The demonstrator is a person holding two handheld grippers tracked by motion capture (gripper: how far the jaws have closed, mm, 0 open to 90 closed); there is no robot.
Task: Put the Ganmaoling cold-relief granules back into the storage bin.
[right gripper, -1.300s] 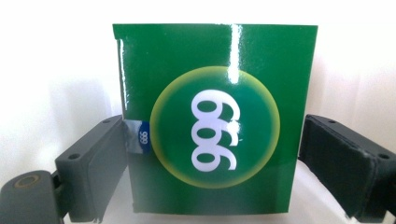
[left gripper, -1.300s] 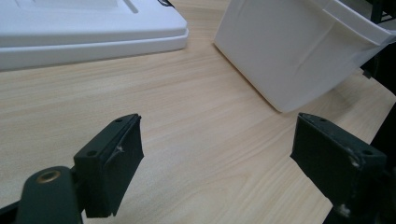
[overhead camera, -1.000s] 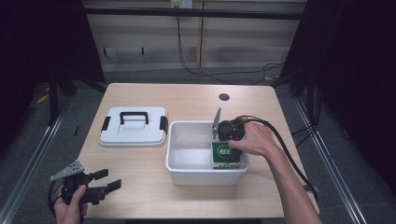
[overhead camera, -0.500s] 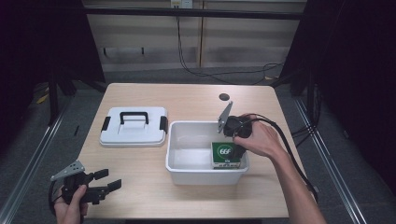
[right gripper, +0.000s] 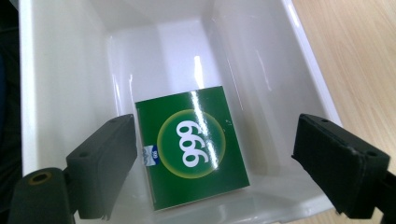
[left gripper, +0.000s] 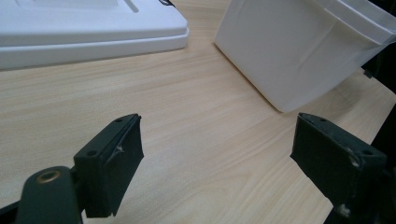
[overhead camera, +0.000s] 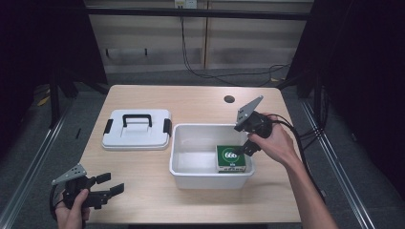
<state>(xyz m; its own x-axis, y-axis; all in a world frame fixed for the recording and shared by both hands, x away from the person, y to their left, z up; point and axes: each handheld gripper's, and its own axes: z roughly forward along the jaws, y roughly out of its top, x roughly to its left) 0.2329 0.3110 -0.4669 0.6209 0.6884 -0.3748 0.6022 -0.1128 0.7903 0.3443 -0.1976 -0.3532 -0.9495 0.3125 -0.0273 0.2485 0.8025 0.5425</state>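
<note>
The right gripper (overhead camera: 249,143) has lifted clear, jaws spread, leaving the green "666" box (right gripper: 191,147) flat in the white plastic tub (overhead camera: 191,164) at the table's right edge. Its white handled lid (overhead camera: 137,129) awaits; the left gripper (overhead camera: 107,190) idles open at the front-left corner.

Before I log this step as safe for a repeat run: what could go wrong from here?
The right gripper hangs open over the green box inside the white bin; lifting out, a jaw could catch the rim. The box lies close to one wall, so a re-grasp looks cramped. The lid lies off beside the bin.
</note>
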